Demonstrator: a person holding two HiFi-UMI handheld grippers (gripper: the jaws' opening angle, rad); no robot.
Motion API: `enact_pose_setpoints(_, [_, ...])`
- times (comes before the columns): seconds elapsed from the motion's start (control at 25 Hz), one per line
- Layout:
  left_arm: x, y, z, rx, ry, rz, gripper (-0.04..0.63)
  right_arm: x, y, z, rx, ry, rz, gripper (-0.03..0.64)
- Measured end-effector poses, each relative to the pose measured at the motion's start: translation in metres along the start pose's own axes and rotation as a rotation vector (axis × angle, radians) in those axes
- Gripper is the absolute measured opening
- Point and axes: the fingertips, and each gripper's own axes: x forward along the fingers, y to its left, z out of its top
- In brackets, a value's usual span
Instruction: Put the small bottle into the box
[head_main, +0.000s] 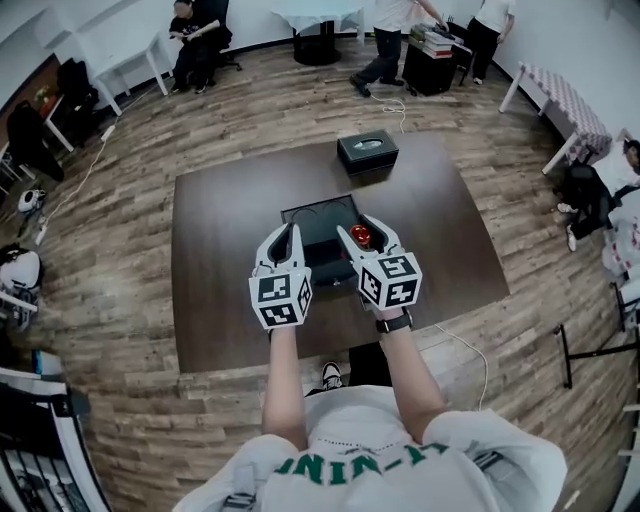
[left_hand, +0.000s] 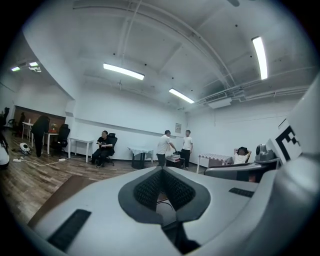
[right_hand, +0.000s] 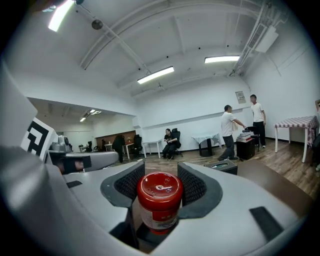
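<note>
Both bare forearms reach forward from the body, side by side and near each other; the left arm (head_main: 283, 380) runs nearly straight ahead, the right arm (head_main: 413, 378) angles slightly inward. Each hand is hidden behind its gripper's marker cube; the right wrist wears a dark band (head_main: 394, 323). The left gripper (head_main: 286, 238) points forward and down; its jaws meet at the tips, with nothing between the dark ribbed pads (left_hand: 149, 189). The right gripper (head_main: 361, 236) sits level with it, just beside it and apart; its jaws stand fairly wide, the pads pressed on either side of a small bottle (right_hand: 159, 200) with a red cap.
</note>
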Motion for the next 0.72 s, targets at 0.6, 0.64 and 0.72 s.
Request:
enact_pose_setpoints(0.6, [0.077, 0.058, -0.073, -0.077, 0.141, 0.106, 0.008, 0.109, -0.027, -0.113, 0.084, 0.246, 0.112, 0.218])
enact_pose_setpoints(0.64, [0.08, 0.062, -0.077, -0.082, 0.149, 0.111, 0.008, 0.115, -0.027, -0.122, 0.084, 0.263, 0.117, 0.218])
enact_pose_setpoints(0.72, [0.089, 0.069, -0.084, -0.085, 0.161, 0.117, 0.008, 0.127, -0.026, -0.139, 0.08, 0.291, 0.126, 0.218])
